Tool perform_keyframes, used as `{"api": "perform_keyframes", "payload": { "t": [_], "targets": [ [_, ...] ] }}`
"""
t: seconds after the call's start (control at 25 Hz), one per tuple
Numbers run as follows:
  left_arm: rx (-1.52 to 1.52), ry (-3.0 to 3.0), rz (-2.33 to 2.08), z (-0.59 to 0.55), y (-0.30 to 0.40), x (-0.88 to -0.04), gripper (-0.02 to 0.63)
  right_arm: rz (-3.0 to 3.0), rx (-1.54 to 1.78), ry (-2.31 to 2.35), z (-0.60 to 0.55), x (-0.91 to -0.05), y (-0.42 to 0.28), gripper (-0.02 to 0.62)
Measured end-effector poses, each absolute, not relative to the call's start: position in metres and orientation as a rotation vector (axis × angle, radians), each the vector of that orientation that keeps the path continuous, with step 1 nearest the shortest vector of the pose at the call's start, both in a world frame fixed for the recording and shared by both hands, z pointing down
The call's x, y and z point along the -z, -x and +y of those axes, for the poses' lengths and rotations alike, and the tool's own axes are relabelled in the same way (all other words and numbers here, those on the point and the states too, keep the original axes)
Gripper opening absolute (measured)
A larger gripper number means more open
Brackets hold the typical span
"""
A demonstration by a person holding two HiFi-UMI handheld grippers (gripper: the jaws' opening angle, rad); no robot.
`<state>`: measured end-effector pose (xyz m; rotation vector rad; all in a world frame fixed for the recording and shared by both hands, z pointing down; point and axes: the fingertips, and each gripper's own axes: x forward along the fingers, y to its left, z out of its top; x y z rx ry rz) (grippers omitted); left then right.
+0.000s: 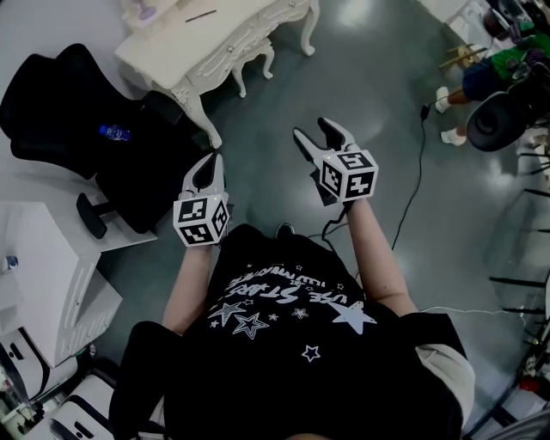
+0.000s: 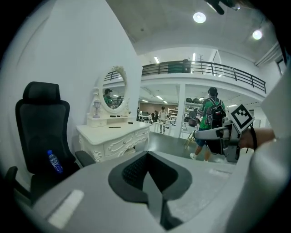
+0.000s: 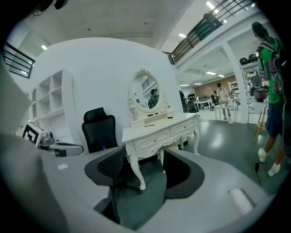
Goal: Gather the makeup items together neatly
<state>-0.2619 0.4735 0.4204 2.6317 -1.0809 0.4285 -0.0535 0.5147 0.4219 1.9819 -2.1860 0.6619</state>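
One floor [image 1: 369, 103]: grey-green, smooth and glossy, mirroring the ceiling lights.

One dressing table [image 1: 206, 43]: cream-white with a flat top, carved scrollwork drawer fronts and curved legs. It stands against the white wall, beyond both grippers.

One office chair [image 1: 51, 103]: black, with a tall padded back, a headrest and armrests. It stands just beside the table.

One person: seen from above in a black T-shirt [image 1: 292, 344] printed with white stars, bare forearms stretched forward.

One oval mirror [image 2: 113, 88]: in a white ornate frame, upright at the back of the table top.

One left gripper [image 1: 212, 163]: a pale grey plastic body with black ridged pads. Its fingers are pressed together with nothing between them. It is held over the floor, near the chair.

One right gripper [image 1: 311, 129]: of the same make. Its fingers stand apart and hold nothing; only the table leg and the floor show through the gap.

One cable [image 1: 418, 172]: thin and black, trailing across the floor on the right.

One water bottle [image 1: 113, 132]: clear plastic with a blue label, lying on the chair seat.

Several makeup items [image 1: 202, 15]: slim, dark and stick-shaped, lying scattered on the table top, well apart from both grippers. They are too small to tell more.
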Motion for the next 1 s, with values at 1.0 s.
{"api": "perform_keyframes", "payload": {
  "t": [1.0],
  "targets": [
    [-0.499, -2.565, -1.062, 0.197, 0.176, -0.466, 0.002, -2.150, -0.752, -1.791, 0.226, -0.469, -0.019, 0.313]
  ]
}}
